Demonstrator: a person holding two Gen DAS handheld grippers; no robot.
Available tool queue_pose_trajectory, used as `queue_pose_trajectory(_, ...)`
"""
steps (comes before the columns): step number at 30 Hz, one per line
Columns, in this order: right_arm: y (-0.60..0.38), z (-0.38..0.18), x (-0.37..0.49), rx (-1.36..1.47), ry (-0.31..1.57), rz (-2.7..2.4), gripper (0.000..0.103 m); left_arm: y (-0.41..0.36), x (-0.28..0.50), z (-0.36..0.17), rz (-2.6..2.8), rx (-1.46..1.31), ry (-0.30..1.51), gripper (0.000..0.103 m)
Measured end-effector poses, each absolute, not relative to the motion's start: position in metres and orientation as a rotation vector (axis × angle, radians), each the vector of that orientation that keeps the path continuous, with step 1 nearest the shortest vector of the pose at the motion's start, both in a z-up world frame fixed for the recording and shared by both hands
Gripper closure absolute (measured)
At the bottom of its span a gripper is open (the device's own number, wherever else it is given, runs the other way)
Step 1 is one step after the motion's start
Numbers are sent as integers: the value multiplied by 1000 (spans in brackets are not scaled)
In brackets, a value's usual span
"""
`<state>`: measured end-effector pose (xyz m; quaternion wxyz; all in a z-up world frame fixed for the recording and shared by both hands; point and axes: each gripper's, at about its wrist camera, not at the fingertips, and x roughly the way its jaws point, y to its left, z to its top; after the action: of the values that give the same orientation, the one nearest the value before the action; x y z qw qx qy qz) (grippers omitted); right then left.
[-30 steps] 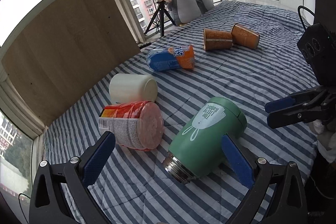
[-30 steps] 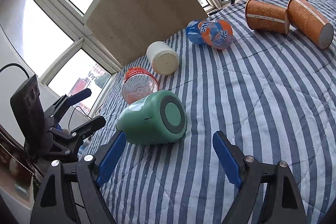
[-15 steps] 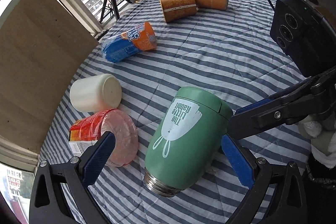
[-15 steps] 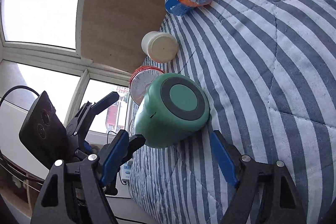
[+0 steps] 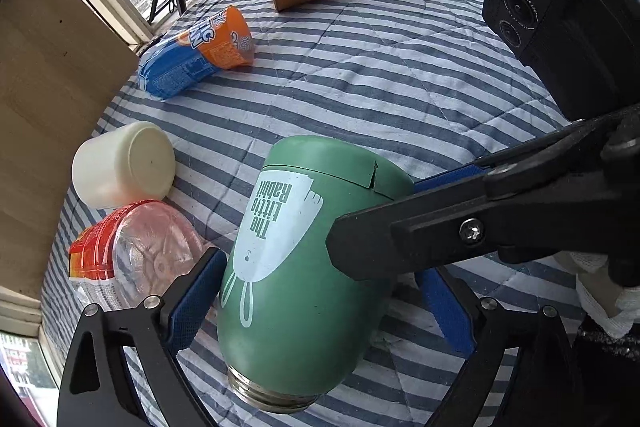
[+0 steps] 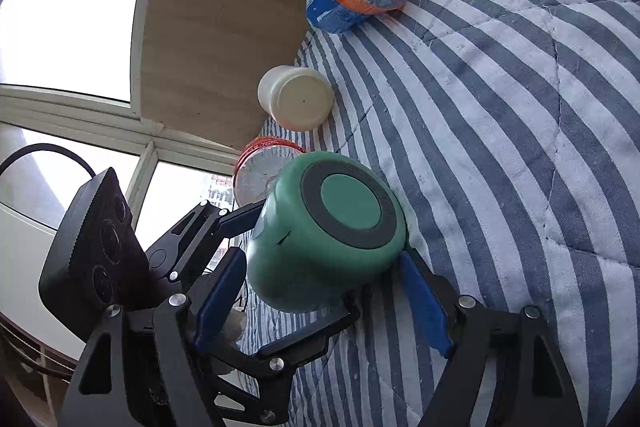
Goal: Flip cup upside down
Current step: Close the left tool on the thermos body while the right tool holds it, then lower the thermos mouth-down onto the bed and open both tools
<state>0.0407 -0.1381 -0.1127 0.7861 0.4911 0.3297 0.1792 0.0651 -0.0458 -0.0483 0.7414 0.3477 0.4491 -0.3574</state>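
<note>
Green cup (image 5: 304, 267) on its side on the striped bed (image 5: 400, 75), threaded mouth toward my left tool (image 5: 316, 303), both my tools spread wide astride it, right tool (image 6: 324, 291) at the base end, pads seemingly not gripping, red-labelled bottle (image 5: 132, 259) just beside.

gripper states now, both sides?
Left gripper: open, fingers straddling the green cup, not clamped.
Right gripper: open around the same cup.

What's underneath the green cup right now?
The green cup lies on its side on the striped blanket. Whatever sits directly beneath it is hidden by its body.
</note>
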Motion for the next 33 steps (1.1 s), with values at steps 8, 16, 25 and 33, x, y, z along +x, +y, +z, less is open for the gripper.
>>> queue_pose_trajectory(8,-143,-98,58,922,690,353,29,-21,66,-38,-771,570,946,22)
queue_pose_trajectory(16,-142,-75,81,708,739,398,29,-17,77,-37,-734,418,945,22)
queue_pose_trajectory(25,-151,-42,75,476,646,369,29,-39,89,-28,-701,329,849,22)
queue_pose_trajectory(33,-165,-8,68,241,496,326,29,-64,110,-23,-709,216,741,22)
